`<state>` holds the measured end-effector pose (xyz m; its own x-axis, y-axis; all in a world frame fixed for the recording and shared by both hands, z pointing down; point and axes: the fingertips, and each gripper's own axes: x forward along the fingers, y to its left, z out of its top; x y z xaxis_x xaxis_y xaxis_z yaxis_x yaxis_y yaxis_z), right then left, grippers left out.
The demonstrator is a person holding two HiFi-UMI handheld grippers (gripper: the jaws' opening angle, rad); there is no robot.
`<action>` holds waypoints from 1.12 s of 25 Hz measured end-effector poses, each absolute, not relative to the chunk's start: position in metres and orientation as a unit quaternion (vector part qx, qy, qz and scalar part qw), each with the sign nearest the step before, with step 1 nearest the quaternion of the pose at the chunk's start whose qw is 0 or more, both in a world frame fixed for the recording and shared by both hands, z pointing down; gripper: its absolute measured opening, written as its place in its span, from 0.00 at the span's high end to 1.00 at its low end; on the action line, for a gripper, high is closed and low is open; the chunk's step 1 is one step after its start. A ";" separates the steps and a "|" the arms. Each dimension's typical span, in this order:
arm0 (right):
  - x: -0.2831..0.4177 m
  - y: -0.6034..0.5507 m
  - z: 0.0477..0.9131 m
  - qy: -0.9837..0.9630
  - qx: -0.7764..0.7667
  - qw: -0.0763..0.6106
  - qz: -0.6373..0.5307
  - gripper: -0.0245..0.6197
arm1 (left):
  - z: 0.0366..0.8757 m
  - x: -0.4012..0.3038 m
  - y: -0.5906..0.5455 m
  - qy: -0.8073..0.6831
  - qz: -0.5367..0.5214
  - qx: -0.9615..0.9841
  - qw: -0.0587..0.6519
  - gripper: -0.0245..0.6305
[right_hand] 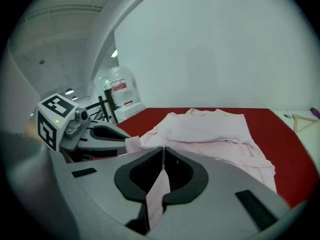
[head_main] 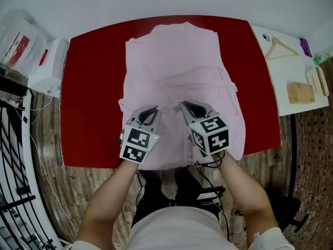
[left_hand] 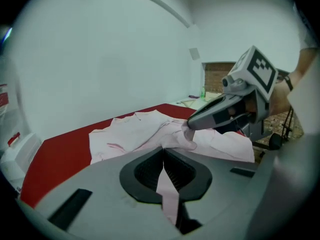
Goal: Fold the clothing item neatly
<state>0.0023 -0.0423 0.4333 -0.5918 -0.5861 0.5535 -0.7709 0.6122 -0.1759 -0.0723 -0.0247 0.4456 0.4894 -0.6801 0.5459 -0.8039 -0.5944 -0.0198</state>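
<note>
Pinching near hem of pink garment: left claw and right claw both clamped tight on fabric, rest spread over red table. Risk: thin fabric slipping from either claw; uneven lift skewing fold line.

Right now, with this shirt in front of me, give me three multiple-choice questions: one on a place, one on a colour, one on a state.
1. The left gripper and right gripper are: A both open; B both shut on the shirt; C one open, one shut.
2. The table under the shirt is: A blue; B red; C green.
3. The hanger lies: A on the shirt; B on the red table; C on the white side table.
Answers: 1 B, pink cloth is pinched between each gripper's closed jaws. 2 B, red shows around the shirt. 3 C, it lies on white, right of the red table.
</note>
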 end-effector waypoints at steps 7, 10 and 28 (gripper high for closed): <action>0.061 -0.072 0.443 -0.851 0.423 0.233 0.207 0.92 | 0.434 -0.013 -0.055 -0.396 0.275 0.870 0.104 0.95; 0.086 -0.085 0.451 -0.841 0.437 0.241 0.209 0.92 | 0.437 0.008 -0.068 -0.384 0.284 0.873 0.102 0.95; 0.194 -0.146 0.535 -0.775 0.488 0.331 0.227 0.92 | 0.527 0.078 -0.070 -0.280 0.381 0.867 0.158 0.94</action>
<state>0.1942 -0.1455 0.5352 -0.3038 -0.6067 0.7346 -0.9071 0.4199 -0.0284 0.0782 -0.0701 0.5269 0.5533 -0.3651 0.7487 -0.6054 -0.7936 0.0603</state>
